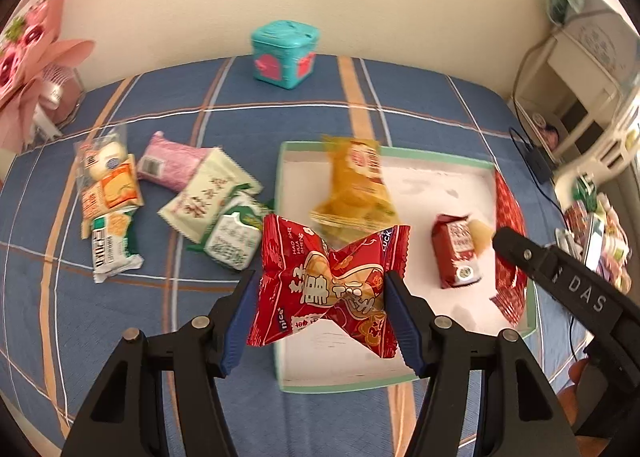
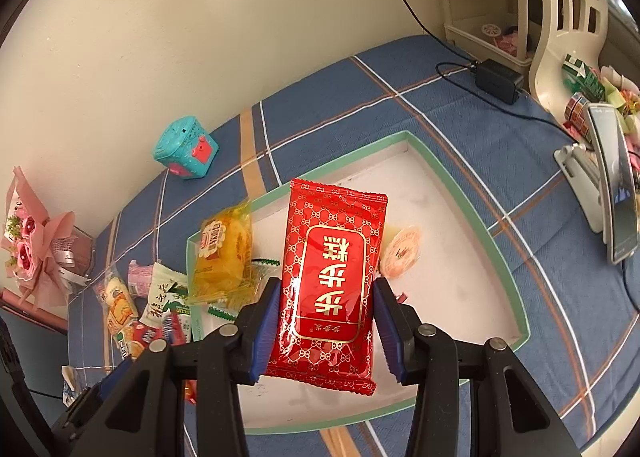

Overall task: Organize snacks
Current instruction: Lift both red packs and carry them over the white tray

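Now 2 red packets (image 1: 332, 285) (image 2: 330, 289) gripped

Left wrist view: close above tray (image 1: 408, 157) near edge, angled down toward wall. Right wrist view: close, above tray (image 2: 460, 193), tilted, facing same wall. Shared: tray, teal box (image 1: 285, 53) (image 2: 185, 149), bed (image 1: 200, 93).

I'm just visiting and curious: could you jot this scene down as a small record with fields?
Left gripper: shut on crinkled red snack packet
Right gripper: shut on flat red packet
Tray: holds a yellow packet, among other snacks
Loose snack pile: on blue plaid cloth, beside the tray
Backdrop: teal box by the wall
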The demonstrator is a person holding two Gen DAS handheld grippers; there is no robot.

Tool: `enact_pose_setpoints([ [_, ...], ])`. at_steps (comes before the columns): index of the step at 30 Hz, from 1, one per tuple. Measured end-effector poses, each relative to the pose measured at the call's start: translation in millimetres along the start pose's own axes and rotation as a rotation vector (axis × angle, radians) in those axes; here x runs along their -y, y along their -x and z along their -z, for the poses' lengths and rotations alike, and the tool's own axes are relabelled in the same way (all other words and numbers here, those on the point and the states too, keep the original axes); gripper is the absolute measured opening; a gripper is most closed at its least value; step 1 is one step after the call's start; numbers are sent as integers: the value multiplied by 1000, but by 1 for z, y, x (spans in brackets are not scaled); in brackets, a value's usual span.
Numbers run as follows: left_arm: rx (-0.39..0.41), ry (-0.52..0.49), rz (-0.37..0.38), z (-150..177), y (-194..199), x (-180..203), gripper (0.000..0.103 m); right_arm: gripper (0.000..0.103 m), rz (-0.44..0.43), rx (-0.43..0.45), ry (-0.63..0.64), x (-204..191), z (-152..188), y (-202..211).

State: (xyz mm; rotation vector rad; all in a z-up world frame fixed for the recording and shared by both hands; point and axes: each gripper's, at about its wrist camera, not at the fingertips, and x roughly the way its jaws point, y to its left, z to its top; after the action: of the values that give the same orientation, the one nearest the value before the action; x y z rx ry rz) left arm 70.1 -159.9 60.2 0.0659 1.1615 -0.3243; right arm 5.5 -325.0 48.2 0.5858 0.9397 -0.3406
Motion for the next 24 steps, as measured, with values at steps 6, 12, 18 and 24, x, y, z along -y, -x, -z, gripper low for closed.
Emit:
enact_pose_setpoints([
  [6,-3,-50,-14,2,-11,17,64,48,-16,18,44,-4,-3,-3],
  [12,-42,-53,-28,5,-32,20,64,48,-23,-12,87,-10,0,-25],
  [18,-73,-34,-24,4,-53,18,64,49,-12,-37,131,-16,5,-45],
  [24,-103,-6,-1,4,-64,15,64,49,-10,-62,147,-19,8,-56],
])
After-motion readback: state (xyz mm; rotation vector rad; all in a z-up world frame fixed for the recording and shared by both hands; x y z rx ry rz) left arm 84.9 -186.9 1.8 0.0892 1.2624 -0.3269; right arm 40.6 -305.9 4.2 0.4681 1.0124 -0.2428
